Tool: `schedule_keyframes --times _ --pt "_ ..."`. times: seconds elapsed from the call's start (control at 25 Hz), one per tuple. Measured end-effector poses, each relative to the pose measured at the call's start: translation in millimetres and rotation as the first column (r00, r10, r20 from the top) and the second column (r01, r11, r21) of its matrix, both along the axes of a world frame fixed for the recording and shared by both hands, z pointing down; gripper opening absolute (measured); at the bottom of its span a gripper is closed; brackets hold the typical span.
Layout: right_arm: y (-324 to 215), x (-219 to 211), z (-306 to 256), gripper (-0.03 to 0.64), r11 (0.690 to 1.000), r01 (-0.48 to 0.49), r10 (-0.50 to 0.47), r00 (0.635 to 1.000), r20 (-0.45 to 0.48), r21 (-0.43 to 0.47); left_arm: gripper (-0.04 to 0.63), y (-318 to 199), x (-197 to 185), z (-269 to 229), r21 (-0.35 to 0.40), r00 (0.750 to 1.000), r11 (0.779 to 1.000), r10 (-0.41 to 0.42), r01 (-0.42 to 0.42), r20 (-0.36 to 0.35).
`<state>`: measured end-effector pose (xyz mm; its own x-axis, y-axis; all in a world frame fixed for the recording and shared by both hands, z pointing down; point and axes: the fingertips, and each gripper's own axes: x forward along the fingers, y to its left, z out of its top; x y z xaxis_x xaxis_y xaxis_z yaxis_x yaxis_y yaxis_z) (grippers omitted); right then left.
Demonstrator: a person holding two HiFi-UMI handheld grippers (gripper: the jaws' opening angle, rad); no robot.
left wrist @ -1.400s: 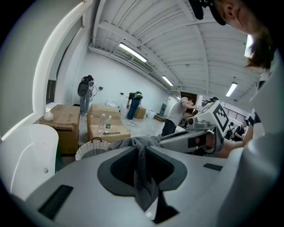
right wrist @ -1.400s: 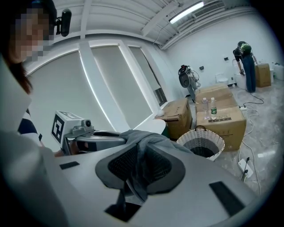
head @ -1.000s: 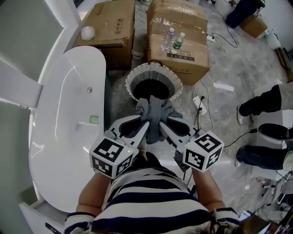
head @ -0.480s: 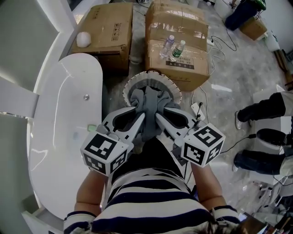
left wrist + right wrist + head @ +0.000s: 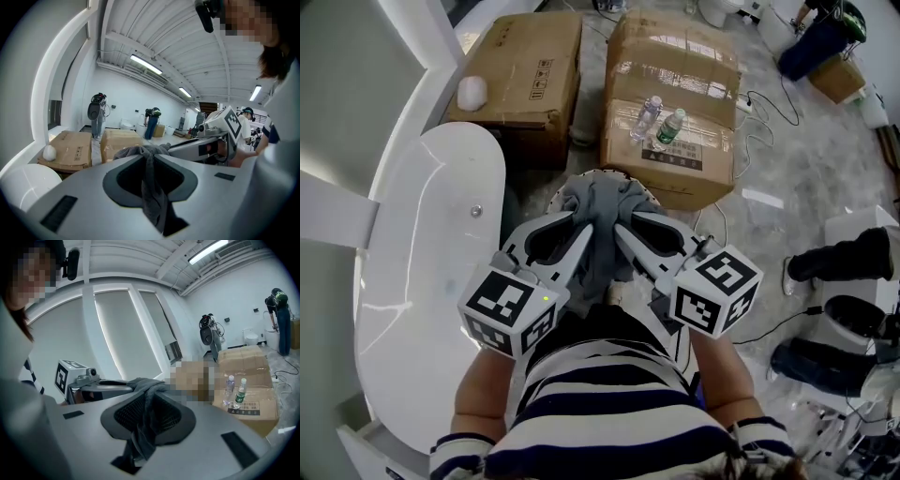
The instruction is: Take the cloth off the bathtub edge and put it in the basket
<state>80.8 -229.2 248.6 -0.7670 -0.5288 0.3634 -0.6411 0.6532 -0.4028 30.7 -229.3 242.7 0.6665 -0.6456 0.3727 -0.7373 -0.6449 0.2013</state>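
Grey soft-fabric cloth [image 5: 602, 230] hangs gathered between the 2 grippers, and the long loose tail nearest the person drops down and back from their tips. The left gripper [image 5: 587, 231] and the right gripper [image 5: 622, 231] sit side by side with their tips almost meeting. Each has its jaws drawn narrow and pinched on its own fold of the fabric, which each gripper view shows running down the slot between its jaws. Sharing the grip this way probably keeps the limp cloth bunched, so nothing trails wide. Its long axis runs roughly vertical, with the crumpled top mounded just above and ahead of the tips and the free end pointing down. Directly below and slightly beyond the tips, the round white ribbed basket [image 5: 555, 199] shows only its rim around the bunch, so the cloth appears to be over the mouth, ready for letting go. Left of the left gripper lies the glossy white oval bathtub [image 5: 422, 272]. Farther ahead stand 2 brown cardboard boxes [image 5: 520, 75], and the box ahead of the right gripper carries 2 clear plastic bottles [image 5: 658, 122].
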Motion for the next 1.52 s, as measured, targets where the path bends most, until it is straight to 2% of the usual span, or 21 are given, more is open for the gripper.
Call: schedule_keyframes --times 0.32,0.72,0.96,1.16,1.52 --pt "-58.7 31.7 -3.0 0.084 0.998 0.054 -0.054 0.998 0.015 0.013 0.077 -56.1 32.5 -3.9 0.017 0.998 0.998 -0.067 0.067 -0.007" --pt "-86.6 44.8 44.9 0.084 0.994 0.101 -0.102 0.995 -0.007 -0.038 0.077 -81.6 46.8 44.9 -0.071 0.993 0.991 -0.115 0.116 0.013" --pt "-89.0 42.9 81.4 0.084 0.991 0.08 -0.081 0.997 -0.007 -0.103 0.077 -85.0 44.3 80.7 -0.131 0.996 0.987 -0.094 0.095 0.008" --pt "-86.6 42.3 116.1 0.084 0.988 0.034 -0.04 0.999 -0.032 -0.152 0.077 -83.9 42.2 115.8 -0.196 0.997 0.979 -0.069 0.062 -0.029" --pt "-93.9 39.9 152.1 0.084 0.981 -0.021 0.008 0.997 -0.072 -0.193 0.077 -90.4 38.1 151.9 -0.223 0.999 0.975 -0.023 0.015 -0.036"
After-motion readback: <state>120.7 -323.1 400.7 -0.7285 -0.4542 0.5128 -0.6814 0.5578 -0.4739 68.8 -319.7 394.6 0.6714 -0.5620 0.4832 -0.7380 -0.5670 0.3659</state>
